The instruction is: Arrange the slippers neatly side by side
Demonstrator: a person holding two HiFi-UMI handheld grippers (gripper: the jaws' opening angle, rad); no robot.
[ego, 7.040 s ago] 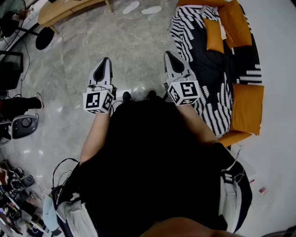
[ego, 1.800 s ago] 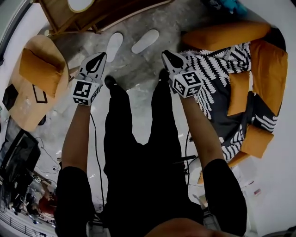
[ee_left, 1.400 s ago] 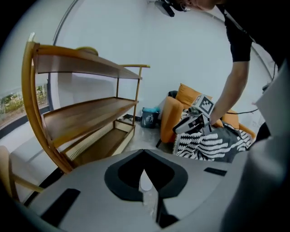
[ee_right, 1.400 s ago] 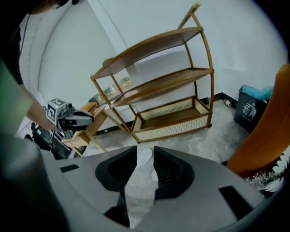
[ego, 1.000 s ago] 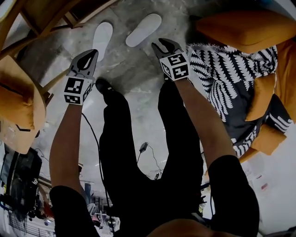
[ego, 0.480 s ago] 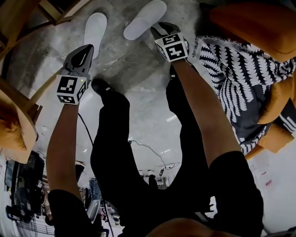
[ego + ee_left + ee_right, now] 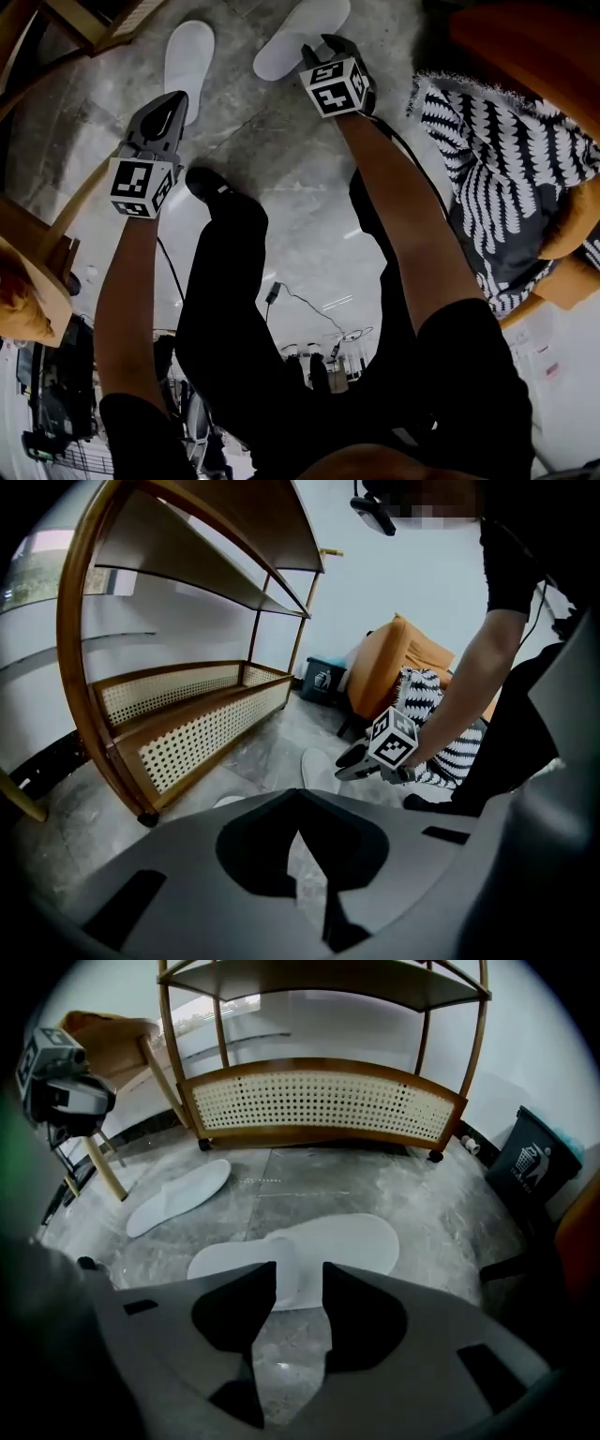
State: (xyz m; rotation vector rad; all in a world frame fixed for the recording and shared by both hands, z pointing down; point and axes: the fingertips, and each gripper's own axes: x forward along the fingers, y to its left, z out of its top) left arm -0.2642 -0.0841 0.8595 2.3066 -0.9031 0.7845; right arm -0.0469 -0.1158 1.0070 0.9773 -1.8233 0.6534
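Observation:
Two white slippers lie on the grey stone floor, splayed apart at an angle. The nearer slipper (image 7: 300, 1252) (image 7: 298, 28) lies crosswise just beyond my right gripper (image 7: 300, 1283) (image 7: 317, 47). That gripper's jaws are opening, and nothing is pressed between them; the slipper's middle shows in the gap past the tips. The farther slipper (image 7: 178, 1196) (image 7: 187, 56) lies off to the left, ahead of my left gripper (image 7: 174, 99) (image 7: 298, 799). The left gripper is shut and empty, held above the floor.
A curved wooden shelf with a rattan front (image 7: 323, 1101) stands behind the slippers. A dark bin (image 7: 534, 1171) is at the right. An orange seat with a black-and-white throw (image 7: 506, 141) flanks the right side. The person's black shoe (image 7: 208, 184) is behind the left gripper.
The view and both grippers have closed in on the slippers. My right gripper reached forward over the nearer slipper and its jaws have spread. The left gripper stayed shut.

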